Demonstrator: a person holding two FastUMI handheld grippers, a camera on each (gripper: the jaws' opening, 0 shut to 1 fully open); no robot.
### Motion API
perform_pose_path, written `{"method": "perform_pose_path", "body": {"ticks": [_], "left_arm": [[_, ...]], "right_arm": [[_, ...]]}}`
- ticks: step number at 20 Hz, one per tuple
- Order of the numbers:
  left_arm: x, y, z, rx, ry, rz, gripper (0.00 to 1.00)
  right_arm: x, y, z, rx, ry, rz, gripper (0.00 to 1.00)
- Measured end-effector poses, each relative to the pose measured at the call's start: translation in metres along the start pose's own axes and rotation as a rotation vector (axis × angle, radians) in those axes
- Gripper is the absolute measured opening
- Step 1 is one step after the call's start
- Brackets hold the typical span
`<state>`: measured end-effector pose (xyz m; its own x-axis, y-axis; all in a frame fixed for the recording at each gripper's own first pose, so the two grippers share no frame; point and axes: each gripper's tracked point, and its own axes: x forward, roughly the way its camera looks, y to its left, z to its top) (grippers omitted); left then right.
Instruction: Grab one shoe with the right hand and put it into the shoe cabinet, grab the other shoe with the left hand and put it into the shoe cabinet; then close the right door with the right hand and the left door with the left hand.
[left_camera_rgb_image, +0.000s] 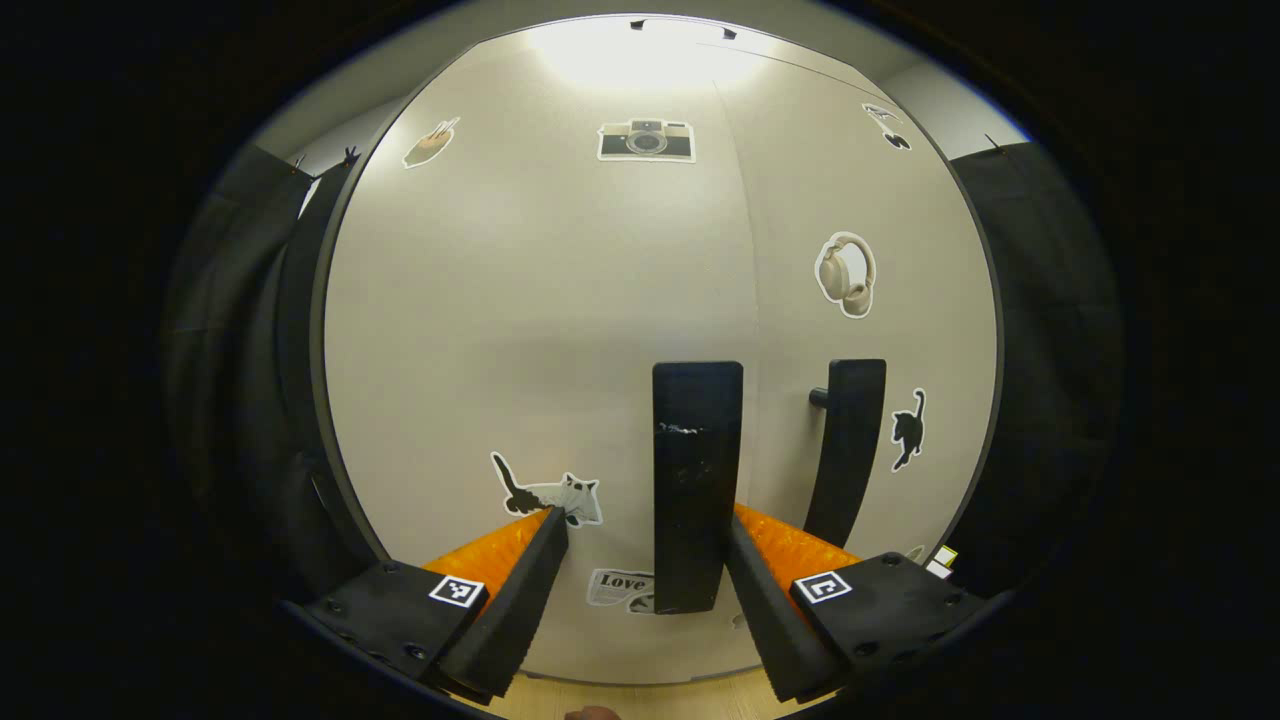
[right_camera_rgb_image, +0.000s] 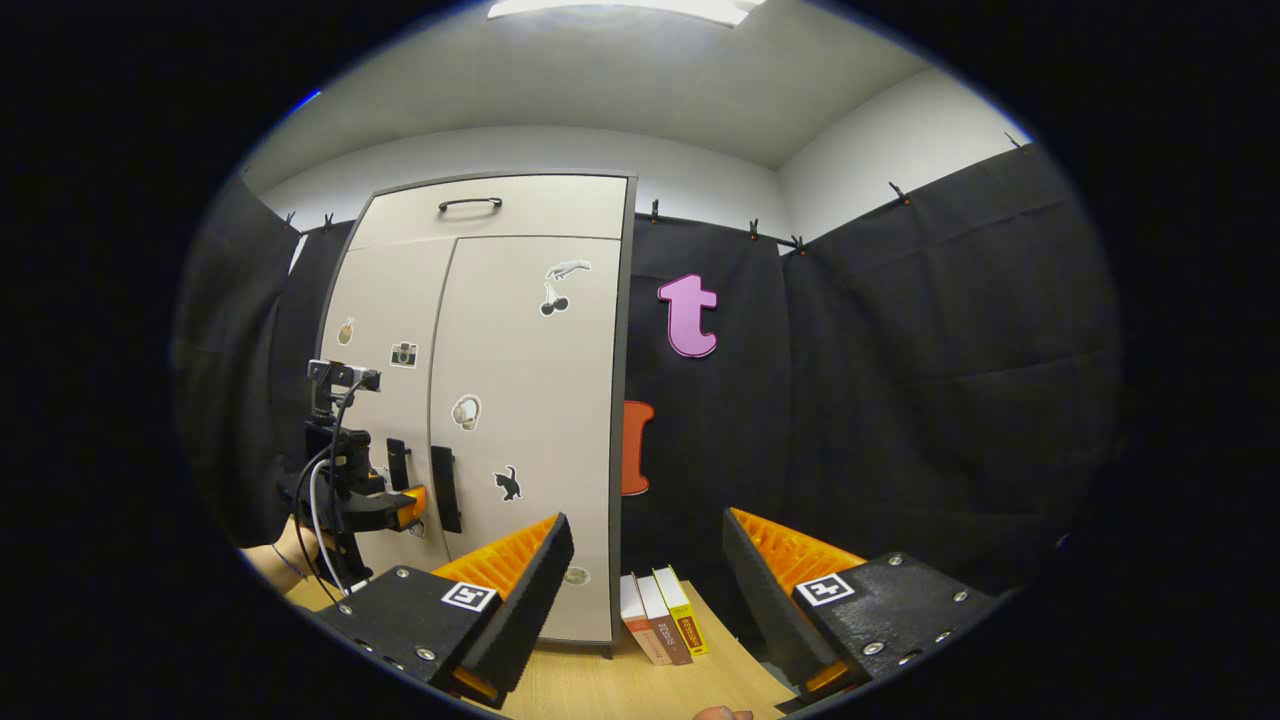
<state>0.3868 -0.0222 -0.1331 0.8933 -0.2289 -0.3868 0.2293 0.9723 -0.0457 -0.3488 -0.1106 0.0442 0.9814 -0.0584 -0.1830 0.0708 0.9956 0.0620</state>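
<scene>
The beige shoe cabinet (right_camera_rgb_image: 530, 400) stands with both doors flush and stickers on them. In the left gripper view the left door (left_camera_rgb_image: 520, 330) is very close, and its black handle (left_camera_rgb_image: 697, 480) stands between the fingers of my left gripper (left_camera_rgb_image: 648, 530), close to the right finger. That gripper is open. The right door's handle (left_camera_rgb_image: 848, 450) is just to the right of it. In the right gripper view the left gripper (right_camera_rgb_image: 405, 505), held by a hand (right_camera_rgb_image: 285, 555), sits at the left door's handle (right_camera_rgb_image: 397, 462). My right gripper (right_camera_rgb_image: 648, 530) is open with nothing between its fingers, well back from the cabinet.
Three books (right_camera_rgb_image: 660, 610) stand on the wooden table (right_camera_rgb_image: 600, 680) against the cabinet's right side. A drawer with a black handle (right_camera_rgb_image: 470, 204) tops the cabinet. Black cloth walls close in behind and on the right.
</scene>
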Motion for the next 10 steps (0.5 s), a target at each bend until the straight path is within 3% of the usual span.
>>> {"method": "perform_pose_path", "body": {"ticks": [3, 4, 5, 6, 10], "left_arm": [[-0.026, 0.004, 0.018, -0.053, -0.037, -0.041, 0.97], [-0.041, 0.011, 0.026, -0.052, -0.052, -0.041, 0.99], [-0.055, 0.020, 0.036, -0.048, -0.070, -0.037, 0.99], [-0.068, 0.029, 0.047, -0.047, -0.090, -0.034, 0.99], [-0.138, 0.088, 0.085, -0.045, -0.146, 0.023, 0.99]], "right_arm": [[0.007, 0.001, 0.002, 0.009, -0.005, 0.013, 0.93], [0.010, 0.002, 0.003, 0.010, -0.005, 0.018, 0.98], [0.013, 0.002, 0.004, 0.009, -0.008, 0.021, 0.93], [0.017, 0.003, 0.006, 0.008, -0.012, 0.024, 0.97], [0.025, 0.016, 0.019, 0.021, -0.037, 0.057, 0.95]]}}
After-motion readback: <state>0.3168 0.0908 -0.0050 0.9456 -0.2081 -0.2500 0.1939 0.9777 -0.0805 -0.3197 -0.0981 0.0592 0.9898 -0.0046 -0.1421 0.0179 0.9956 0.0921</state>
